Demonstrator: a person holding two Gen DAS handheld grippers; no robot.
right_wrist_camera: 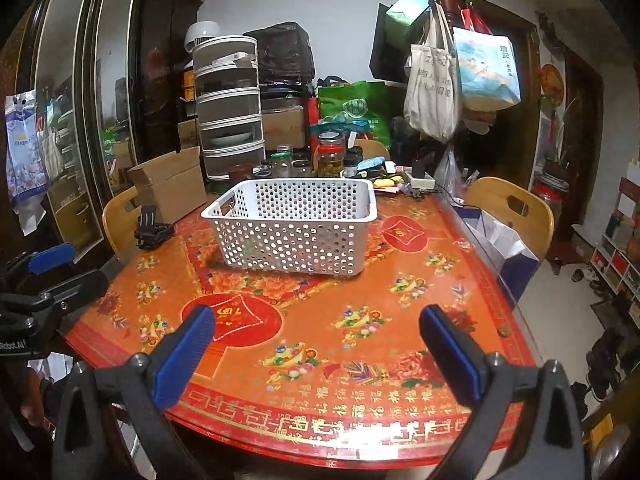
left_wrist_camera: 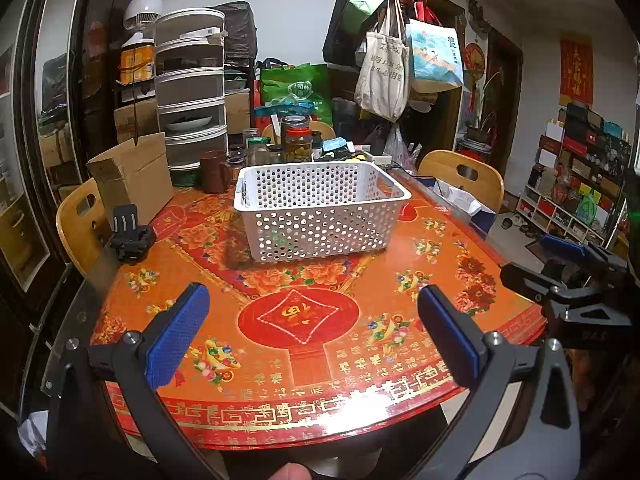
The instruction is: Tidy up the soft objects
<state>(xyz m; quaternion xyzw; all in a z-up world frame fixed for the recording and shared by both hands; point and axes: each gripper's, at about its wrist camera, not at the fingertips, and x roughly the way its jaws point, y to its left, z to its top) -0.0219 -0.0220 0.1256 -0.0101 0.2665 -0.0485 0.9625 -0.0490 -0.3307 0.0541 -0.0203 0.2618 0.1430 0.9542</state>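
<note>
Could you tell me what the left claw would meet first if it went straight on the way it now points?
Probably the white basket: the open left claw aims across bare tablecloth toward it, though its height above the table is unclear.

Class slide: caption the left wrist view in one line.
Open left gripper faces a white perforated basket on the red table.

The white basket [left_wrist_camera: 320,208] is showing its inside only through the wall holes; whatever is lying on its floor is too hard to make out in either view. The jars [left_wrist_camera: 296,142] behind it are having their lower parts hidden by the far rim, and their labels are too small to read. The right gripper [left_wrist_camera: 568,272] is being cut off by the right edge of the left wrist view, so its jaws cannot be judged there. The near table edge [right_wrist_camera: 360,440] is washing out under glare.
</note>
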